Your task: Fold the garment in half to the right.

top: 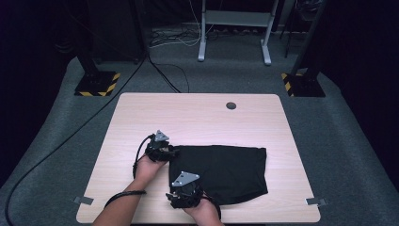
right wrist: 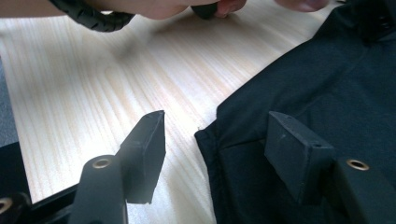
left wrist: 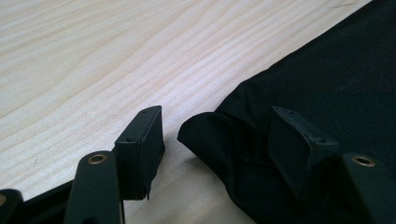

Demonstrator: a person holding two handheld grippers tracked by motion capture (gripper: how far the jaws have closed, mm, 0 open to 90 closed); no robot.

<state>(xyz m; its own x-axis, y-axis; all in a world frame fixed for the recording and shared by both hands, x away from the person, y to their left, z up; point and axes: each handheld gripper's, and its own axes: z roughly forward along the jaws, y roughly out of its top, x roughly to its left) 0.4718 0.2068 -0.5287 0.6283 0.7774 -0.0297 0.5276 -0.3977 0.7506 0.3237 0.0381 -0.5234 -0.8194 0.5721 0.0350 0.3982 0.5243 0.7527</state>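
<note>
Black fabric, a folded garment [top: 219, 172], lies flat on the near half of the wooden table [top: 197, 115], and both tools are lined up along its left edge. Left tool [top: 170, 151] sits at the far corner, jaws parted with the curled hem between them, not yet pinched. Right tool [top: 184, 197] mirrors it at the near corner, jaws apart astride the edge. Looks like a paired corner grab, ready to lift or fold that side evenly.
</note>
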